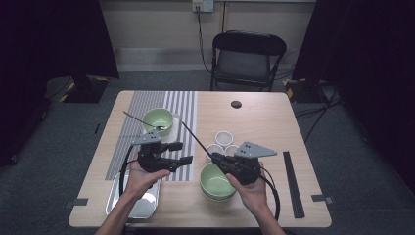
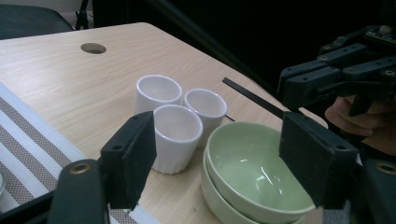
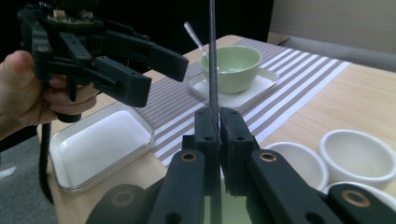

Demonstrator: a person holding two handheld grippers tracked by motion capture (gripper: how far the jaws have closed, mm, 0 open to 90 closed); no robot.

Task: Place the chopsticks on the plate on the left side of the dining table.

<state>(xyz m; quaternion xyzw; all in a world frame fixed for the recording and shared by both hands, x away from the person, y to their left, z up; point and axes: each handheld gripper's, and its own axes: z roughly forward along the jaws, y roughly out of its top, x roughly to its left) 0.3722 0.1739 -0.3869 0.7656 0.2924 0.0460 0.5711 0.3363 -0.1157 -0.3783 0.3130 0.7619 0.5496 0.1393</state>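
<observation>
Right tool [image 1: 214,157], frame centre, clamps one chopstick [image 1: 196,140]; left tool [image 1: 182,153] gapes empty. The chopstick could pivot and slip.

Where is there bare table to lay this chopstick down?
Bare wood lies between the striped runner and the table hole, and right of the three white cups toward the black strip. Crowded: the stacked green bowls under the right hand-held gripper, which is clamped on the chopstick.
</observation>
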